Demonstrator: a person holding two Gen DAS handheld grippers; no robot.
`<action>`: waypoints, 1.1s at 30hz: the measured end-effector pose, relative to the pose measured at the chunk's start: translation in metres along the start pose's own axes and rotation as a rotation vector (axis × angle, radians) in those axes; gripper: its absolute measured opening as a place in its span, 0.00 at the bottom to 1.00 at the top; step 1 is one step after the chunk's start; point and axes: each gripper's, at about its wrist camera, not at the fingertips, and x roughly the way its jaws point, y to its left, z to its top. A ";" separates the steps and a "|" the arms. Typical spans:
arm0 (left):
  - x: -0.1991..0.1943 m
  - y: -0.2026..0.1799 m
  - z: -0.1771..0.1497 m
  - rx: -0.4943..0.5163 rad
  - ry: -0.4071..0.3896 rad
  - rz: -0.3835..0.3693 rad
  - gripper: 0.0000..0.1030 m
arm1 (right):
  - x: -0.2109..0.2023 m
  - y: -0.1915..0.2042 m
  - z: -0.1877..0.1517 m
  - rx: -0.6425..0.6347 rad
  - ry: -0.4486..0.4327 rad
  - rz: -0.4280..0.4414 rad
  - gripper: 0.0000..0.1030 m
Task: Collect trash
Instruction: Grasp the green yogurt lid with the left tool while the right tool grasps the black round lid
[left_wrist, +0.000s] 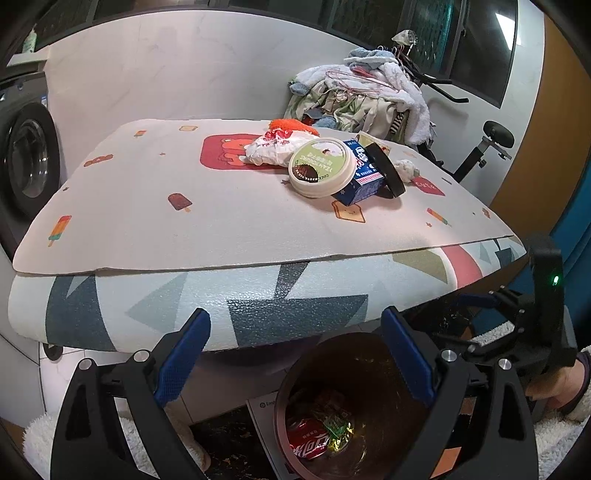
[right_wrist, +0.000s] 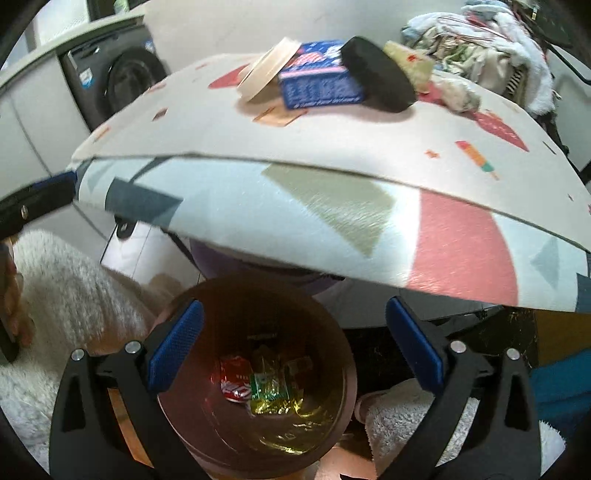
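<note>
A brown trash bin (left_wrist: 295, 373) (right_wrist: 343, 354) stands on the floor below the table's front edge; a red cola can (left_wrist: 308, 439) (right_wrist: 232, 380) and a green-gold wrapper (right_wrist: 269, 391) lie inside. On the table lie a round cream lid (left_wrist: 319, 166) (right_wrist: 266, 70), a blue carton (left_wrist: 364, 177) (right_wrist: 317, 79), a black round lid (left_wrist: 388, 170) (right_wrist: 376, 74), a white crumpled bag (left_wrist: 273, 147) and a crumpled tissue (left_wrist: 406, 170) (right_wrist: 458, 94). My left gripper (left_wrist: 295, 362) is open and empty, over the bin's left side. My right gripper (right_wrist: 293, 354) is open and empty above the bin.
The table carries a patterned mat (left_wrist: 184, 206) (right_wrist: 332, 206). A washing machine (left_wrist: 26, 162) (right_wrist: 118, 81) stands left. A pile of laundry (left_wrist: 362, 99) (right_wrist: 480, 40) sits behind the table on an exercise bike (left_wrist: 495, 140). The right gripper's body (left_wrist: 535, 325) shows at the left view's right edge.
</note>
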 end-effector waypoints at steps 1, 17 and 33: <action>0.001 -0.001 0.000 0.004 0.003 0.002 0.88 | -0.002 -0.003 0.001 0.012 -0.009 -0.003 0.94; 0.006 -0.007 0.003 0.020 0.021 0.012 0.88 | -0.023 -0.028 0.008 0.105 -0.138 -0.055 0.94; 0.083 0.000 0.119 -0.192 0.050 -0.254 0.94 | -0.032 -0.088 0.069 0.225 -0.217 -0.057 0.94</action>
